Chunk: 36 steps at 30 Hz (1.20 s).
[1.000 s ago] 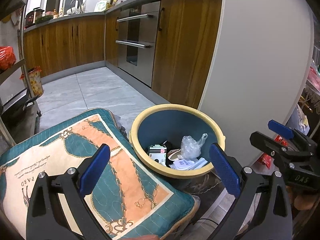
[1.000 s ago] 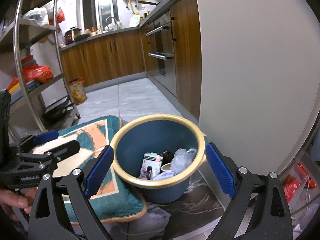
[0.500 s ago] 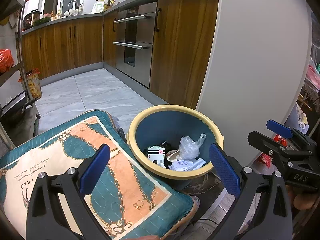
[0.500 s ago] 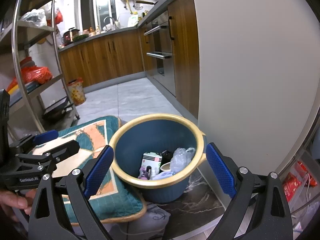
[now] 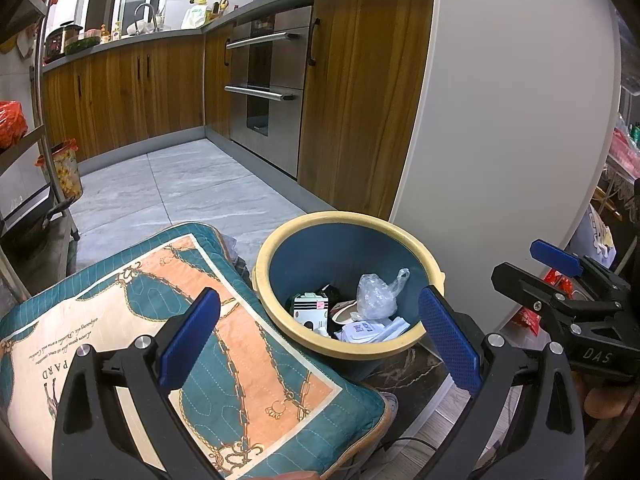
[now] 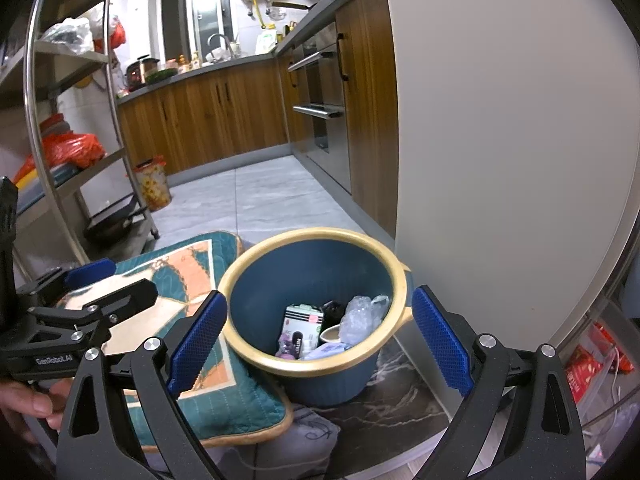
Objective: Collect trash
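Note:
A blue waste bin with a yellow rim [image 5: 408,236] [image 6: 256,356] stands on the floor against a white rounded wall. Inside lie a crumpled clear plastic bag [image 5: 376,296] [image 6: 362,318], a small white carton [image 5: 310,312] [image 6: 302,330] and white paper scraps [image 5: 368,330]. My left gripper [image 5: 320,332] is open and empty, above and in front of the bin. My right gripper [image 6: 320,334] is open and empty, also in front of the bin. The right gripper shows at the right edge of the left wrist view [image 5: 560,276]; the left gripper shows at the left of the right wrist view [image 6: 100,292].
A teal and orange cushion [image 5: 168,320] [image 6: 188,280] lies left of the bin. Wooden kitchen cabinets [image 5: 360,100] and an oven [image 5: 268,84] line the grey tiled floor [image 5: 180,188]. A metal rack [image 6: 60,140] stands at the left. Red packets [image 6: 584,368] lie at the right.
Both views have shifted slightly; the bin sits a little lower and nearer in the frames. Both grippers stay open and empty.

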{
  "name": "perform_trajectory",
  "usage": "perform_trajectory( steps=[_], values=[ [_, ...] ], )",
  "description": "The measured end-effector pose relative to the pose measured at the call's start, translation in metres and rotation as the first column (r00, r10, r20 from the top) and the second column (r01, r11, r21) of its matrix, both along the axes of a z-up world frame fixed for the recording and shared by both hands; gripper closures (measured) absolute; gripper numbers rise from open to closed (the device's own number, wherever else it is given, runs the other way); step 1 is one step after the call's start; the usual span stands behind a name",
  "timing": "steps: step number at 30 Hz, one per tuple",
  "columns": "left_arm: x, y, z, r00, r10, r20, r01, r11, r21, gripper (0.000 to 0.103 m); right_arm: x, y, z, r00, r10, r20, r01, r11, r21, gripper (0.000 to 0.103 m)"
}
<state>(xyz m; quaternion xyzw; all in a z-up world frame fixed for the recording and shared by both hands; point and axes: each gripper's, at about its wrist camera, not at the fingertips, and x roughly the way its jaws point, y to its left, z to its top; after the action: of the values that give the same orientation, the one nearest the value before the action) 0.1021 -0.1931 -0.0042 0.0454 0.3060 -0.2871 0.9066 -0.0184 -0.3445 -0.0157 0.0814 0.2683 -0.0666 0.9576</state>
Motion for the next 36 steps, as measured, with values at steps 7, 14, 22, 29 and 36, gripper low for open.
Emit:
perform_trajectory(
  steps=[7,14,22,29,36],
  values=[
    [-0.0002,0.0005,0.0014,1.0,-0.001,0.002,0.001,1.0,0.002,0.005,0.0,-0.0004,-0.0001,1.0,0.0,0.001,0.0,1.0,0.0,0.01],
    [-0.0001,0.0003,0.0012,1.0,-0.003,0.0,0.003,1.0,0.002,0.005,0.0001,-0.0005,-0.0002,1.0,0.0,0.001,0.0,1.0,0.001,0.009],
    [-0.001,0.0015,0.0014,1.0,-0.01,0.006,0.01,1.0,-0.005,0.005,0.0001,-0.0004,0.0,1.0,0.0,0.002,0.0,1.0,0.0,0.009],
    [-0.0025,0.0037,0.0024,1.0,-0.025,0.009,0.025,1.0,-0.013,0.005,-0.0002,-0.001,0.0,1.0,-0.001,0.002,0.001,1.0,0.0,0.009],
    [-0.0019,0.0034,0.0017,1.0,-0.022,0.004,0.022,1.0,-0.005,0.005,-0.0002,-0.0008,-0.0001,1.0,-0.001,0.002,0.001,1.0,0.0,0.009]
  ],
)
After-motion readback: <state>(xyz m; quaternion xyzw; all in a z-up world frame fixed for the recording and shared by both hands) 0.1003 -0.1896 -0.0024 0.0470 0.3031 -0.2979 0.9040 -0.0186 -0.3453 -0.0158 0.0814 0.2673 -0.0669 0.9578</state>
